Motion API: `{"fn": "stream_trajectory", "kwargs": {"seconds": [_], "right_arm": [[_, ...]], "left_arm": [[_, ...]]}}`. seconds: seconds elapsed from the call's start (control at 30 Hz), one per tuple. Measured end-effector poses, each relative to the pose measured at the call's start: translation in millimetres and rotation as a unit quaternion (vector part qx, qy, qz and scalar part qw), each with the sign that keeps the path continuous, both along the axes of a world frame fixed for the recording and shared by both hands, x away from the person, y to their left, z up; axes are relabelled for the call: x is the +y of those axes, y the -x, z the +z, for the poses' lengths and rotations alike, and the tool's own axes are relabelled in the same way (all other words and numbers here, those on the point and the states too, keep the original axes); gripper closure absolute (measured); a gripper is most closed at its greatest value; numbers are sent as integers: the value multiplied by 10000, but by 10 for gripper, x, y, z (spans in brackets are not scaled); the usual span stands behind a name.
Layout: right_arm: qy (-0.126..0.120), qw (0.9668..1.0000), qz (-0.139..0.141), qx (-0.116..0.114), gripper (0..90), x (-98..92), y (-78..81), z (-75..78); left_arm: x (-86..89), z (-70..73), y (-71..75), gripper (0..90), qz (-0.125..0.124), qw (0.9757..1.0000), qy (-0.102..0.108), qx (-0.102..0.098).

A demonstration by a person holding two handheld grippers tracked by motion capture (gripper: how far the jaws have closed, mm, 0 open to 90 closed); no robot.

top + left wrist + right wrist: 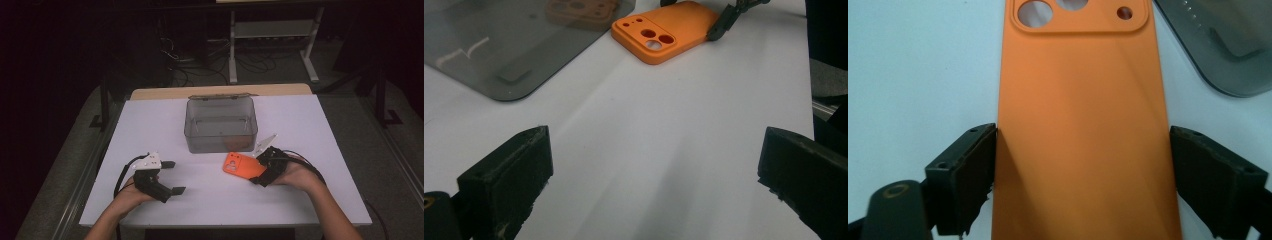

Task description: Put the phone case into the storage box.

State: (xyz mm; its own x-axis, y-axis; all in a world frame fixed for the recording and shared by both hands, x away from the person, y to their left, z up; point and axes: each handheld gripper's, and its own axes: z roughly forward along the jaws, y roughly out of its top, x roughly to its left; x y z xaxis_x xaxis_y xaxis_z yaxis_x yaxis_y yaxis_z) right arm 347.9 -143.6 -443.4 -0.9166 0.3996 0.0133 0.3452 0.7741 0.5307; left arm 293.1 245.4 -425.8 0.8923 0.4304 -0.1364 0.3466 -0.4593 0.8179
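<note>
Between the right gripper's [1083,175] near-closed fingers [968,165], orange phone case [1083,125], left finger touching; left gripper [172,177] wide open, empty.

In the right gripper view, the flat orange phone case [1083,125] is cut off by the bottom edge, and whether its sides are touched by the jaws cannot be told. An orange shape [581,11] behind the smoky translucent plastic box [499,45] is blurred.

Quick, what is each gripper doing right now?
Left gripper: open, holding nothing.
Right gripper: jaws on both sides of the orange phone case, grip uncertain.
</note>
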Motion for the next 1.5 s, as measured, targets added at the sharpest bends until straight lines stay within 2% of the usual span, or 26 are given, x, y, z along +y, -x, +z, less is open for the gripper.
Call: {"fn": "stream_trajectory", "kwargs": {"seconds": [0.5,0.9,1.27,1.5], "right_arm": [[-1,10000,32,-20,157,-1,5,1],[-73,9999,-2,130,158,-57,-21,21],[-183,9997,20,174,157,-105,6,138],[-220,9997,75,95,157,-110,21,225]], "left_arm": [[-7,-3,2,7,-20,10000,-19,-8],[-2,1,0,8,-26,10000,-8,-15],[1,-2,-5,7,-24,10000,-2,-5],[3,-2,-7,8,-25,10000,-5,-3]]}}
